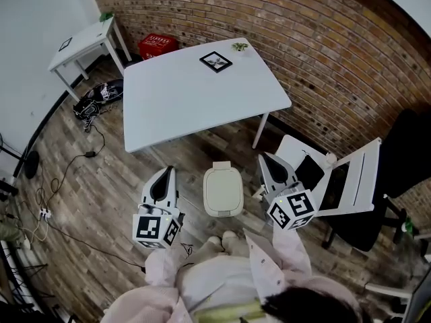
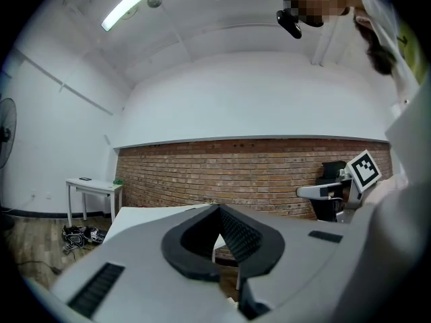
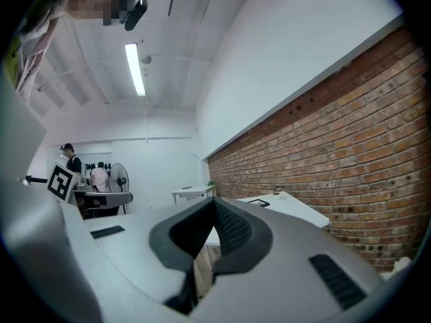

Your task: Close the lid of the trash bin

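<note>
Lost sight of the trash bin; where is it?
Head view, centre: the trash bin stands on the floor between the left gripper and right gripper, just short of the white table.

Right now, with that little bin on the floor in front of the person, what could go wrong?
The trash bin stands just ahead of the person's feet, its lid apparently down already; a step forward could tip it. The right gripper, shut and empty, hangs close to the white chair; a swing outward might knock it. Loose cables trail over the floor on the left, a likely trip hazard.
</note>
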